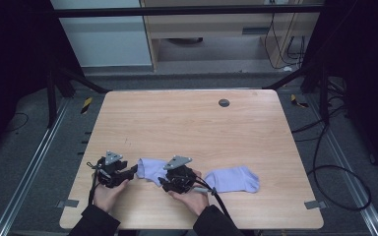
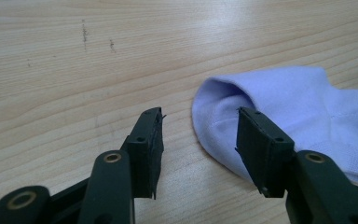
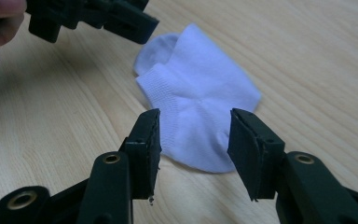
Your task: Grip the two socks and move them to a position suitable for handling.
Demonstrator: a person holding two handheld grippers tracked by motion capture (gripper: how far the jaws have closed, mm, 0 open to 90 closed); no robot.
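Flanking the left sock (image 1: pixel 150 168), both hand-held grippers gape.

Both forearms come in from the near edge. The left tongs (image 1: pixel 128 173) and right tongs (image 1: pixel 163 183) sit low, side by side, jaws parted, pressing nothing.

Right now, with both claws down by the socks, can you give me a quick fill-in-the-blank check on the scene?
1. The number of lavender socks on the table is ____.
2. Both claws work at the sock on the ____ side of the high view.
3. The left claw has its jaws ____.
4. The other sock lies beside the person's ____ hand.

Missing words: two; left; open; right
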